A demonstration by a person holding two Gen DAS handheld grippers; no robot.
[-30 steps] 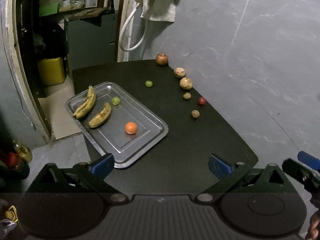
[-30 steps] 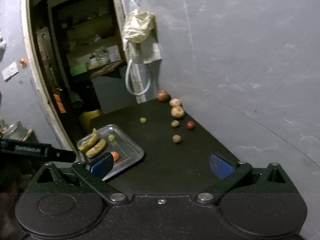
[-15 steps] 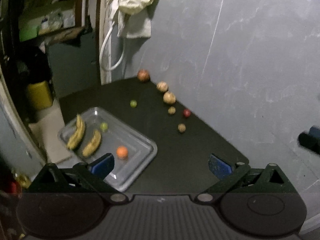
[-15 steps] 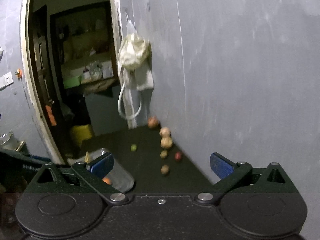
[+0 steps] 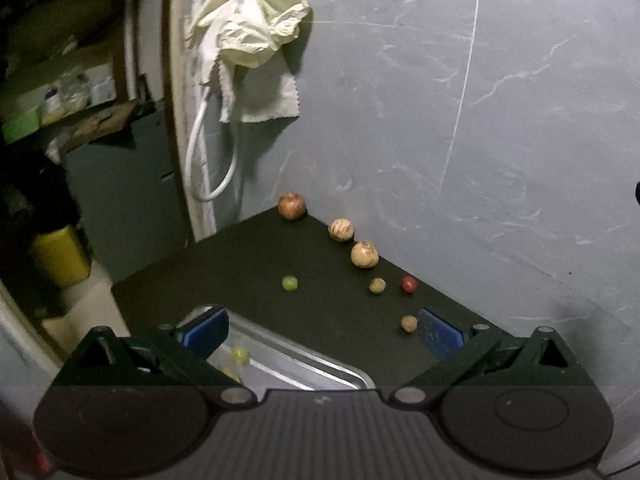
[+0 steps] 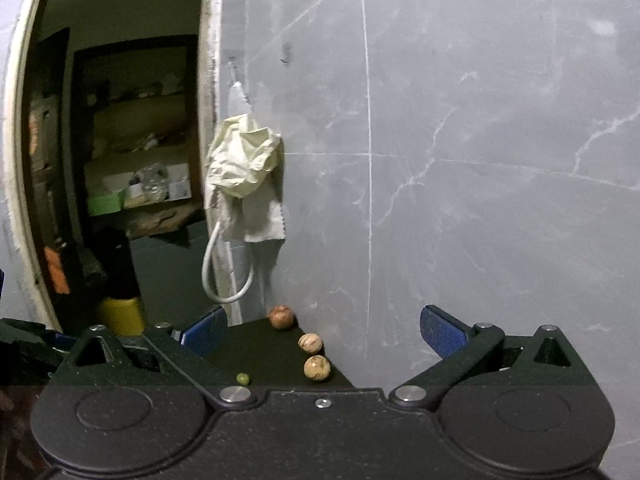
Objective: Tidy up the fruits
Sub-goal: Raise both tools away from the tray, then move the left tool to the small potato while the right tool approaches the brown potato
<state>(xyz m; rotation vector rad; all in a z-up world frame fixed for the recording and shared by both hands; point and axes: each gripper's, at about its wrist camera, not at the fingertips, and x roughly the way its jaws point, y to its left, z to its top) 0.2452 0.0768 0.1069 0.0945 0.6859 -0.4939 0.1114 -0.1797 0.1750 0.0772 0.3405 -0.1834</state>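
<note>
Left wrist view: the left tongs (image 5: pixel 322 330) are spread wide with nothing between their blue pads, held above the near part of a black table (image 5: pixel 248 264) that stands against a grey marbled wall (image 5: pixel 480 140). A metal tray (image 5: pixel 320 368) lies on the table directly below the tongs; a small green fruit (image 5: pixel 239 354) rests inside it near the left pad, and the remainder of the tray is hidden by the tool body. Along the wall edge of the table, from far to near, lie a reddish-brown fruit (image 5: pixel 291 206), a striped tan fruit (image 5: pixel 341 229) and a larger pale fruit (image 5: pixel 364 255). Nearer are a small tan fruit (image 5: pixel 377 285) with a small red fruit (image 5: pixel 409 284) just beside it, and another small tan fruit (image 5: pixel 408 323) close to the right pad. A second green fruit (image 5: pixel 289 283) lies apart from this row, toward the table's middle. A crumpled pale cloth (image 5: pixel 250 40) and a looped white hose (image 5: pixel 208 160) hang at the wall's corner beside a dark doorway (image 5: pixel 80 120); a yellow container (image 5: pixel 60 256) stands on the floor within. Right wrist view: the right tongs (image 6: pixel 322 332) are likewise fully parted and empty, raised and facing the wall; only the far end of the table appears below them, bearing four of the fruits.
</note>
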